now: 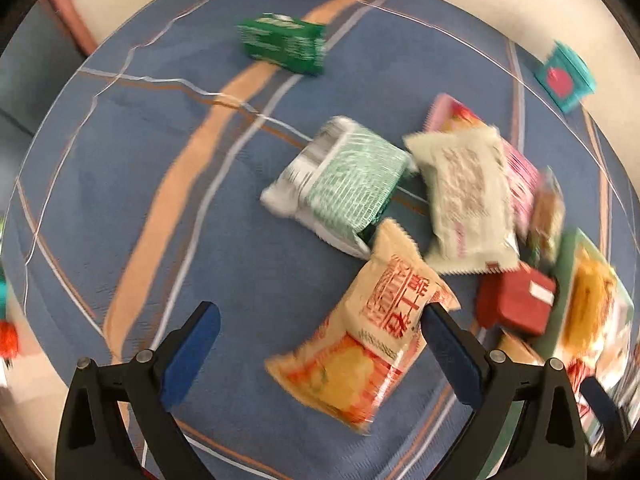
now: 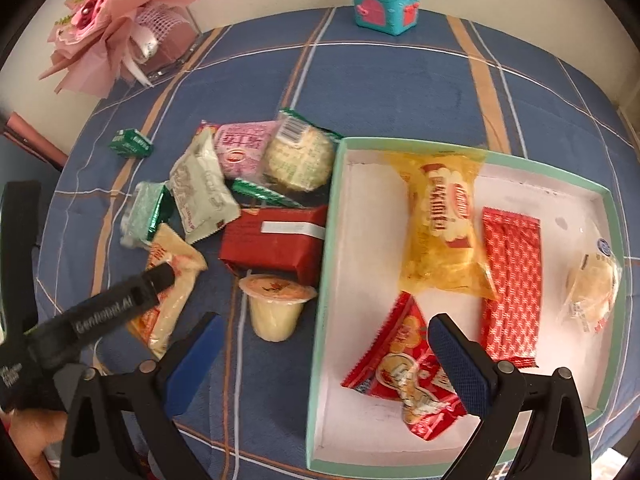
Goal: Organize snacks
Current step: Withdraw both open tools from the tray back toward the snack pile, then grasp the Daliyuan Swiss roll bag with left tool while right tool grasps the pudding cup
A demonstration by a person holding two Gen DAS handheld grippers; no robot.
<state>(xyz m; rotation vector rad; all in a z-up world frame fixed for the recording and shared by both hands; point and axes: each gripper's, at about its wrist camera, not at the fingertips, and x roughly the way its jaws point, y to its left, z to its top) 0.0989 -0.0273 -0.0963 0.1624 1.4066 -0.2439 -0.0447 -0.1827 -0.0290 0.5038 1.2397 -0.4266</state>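
Fingers (image 1: 448, 344) wide apart, beside cream packet (image 1: 372, 328)

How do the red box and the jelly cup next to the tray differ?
The red box is a wrapped rectangular block lying flat, with a white label strip on top; the jelly cup is a small round tub standing upright, sealed with an orange-printed foil lid. The box is opaque red, the cup pale yellow and translucent. The box is clearly the bigger of the two. Both sit on the blue cloth just outside the tray, not yet packed.
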